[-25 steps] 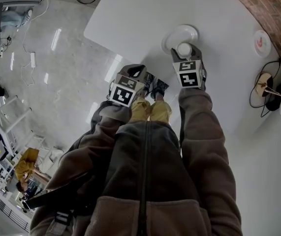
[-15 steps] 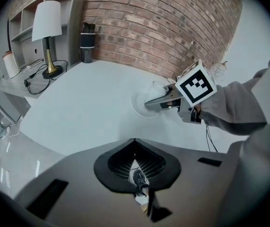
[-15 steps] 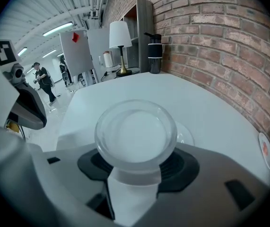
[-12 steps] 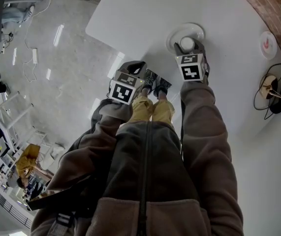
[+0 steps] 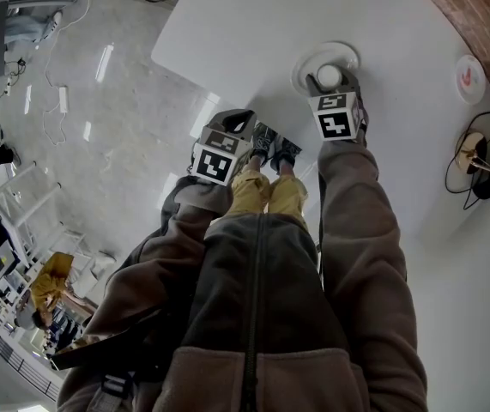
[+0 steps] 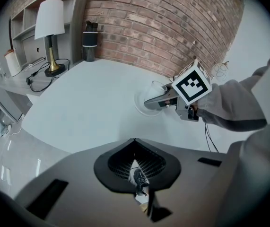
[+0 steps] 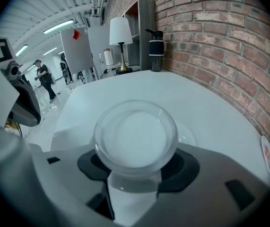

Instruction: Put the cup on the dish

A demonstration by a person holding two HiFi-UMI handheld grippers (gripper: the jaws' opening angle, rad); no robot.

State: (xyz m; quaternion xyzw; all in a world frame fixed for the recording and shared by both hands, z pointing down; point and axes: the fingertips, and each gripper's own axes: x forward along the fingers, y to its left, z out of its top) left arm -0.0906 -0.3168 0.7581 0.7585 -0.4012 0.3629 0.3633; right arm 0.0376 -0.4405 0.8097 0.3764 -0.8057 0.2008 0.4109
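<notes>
One clear cup (image 7: pixel 135 135) sits clamped between the jaws of the right gripper (image 5: pixel 330 87), its mouth facing that gripper's camera, directly over the white dish (image 5: pixel 307 62) on the white table (image 5: pixel 245 24). The dish's rim shows past the cup on the far right side in the right gripper view. Whether the cup's base already touches the dish I cannot tell. The step in hand looks like the placing itself: the carry is done and the cup is lined up over its target. The next move probably calls for settling the cup squarely on the middle of the dish and then parting the jaws gently, so that the light cup neither tips nor slides off as the pads draw back. The left gripper (image 5: pixel 238 120) hangs beside the person's body, off the table edge and above the shoes (image 5: pixel 270 148), its jaws together on nothing. Farther off stand a lamp (image 6: pixel 49 22) and a dark bottle (image 6: pixel 90 40) against the brick wall (image 6: pixel 172 27), with a small white disc (image 5: pixel 469 78) and cables (image 5: pixel 472 157) near the right edge of the table. All are well apart from the dish, and nothing stands in the way.
</notes>
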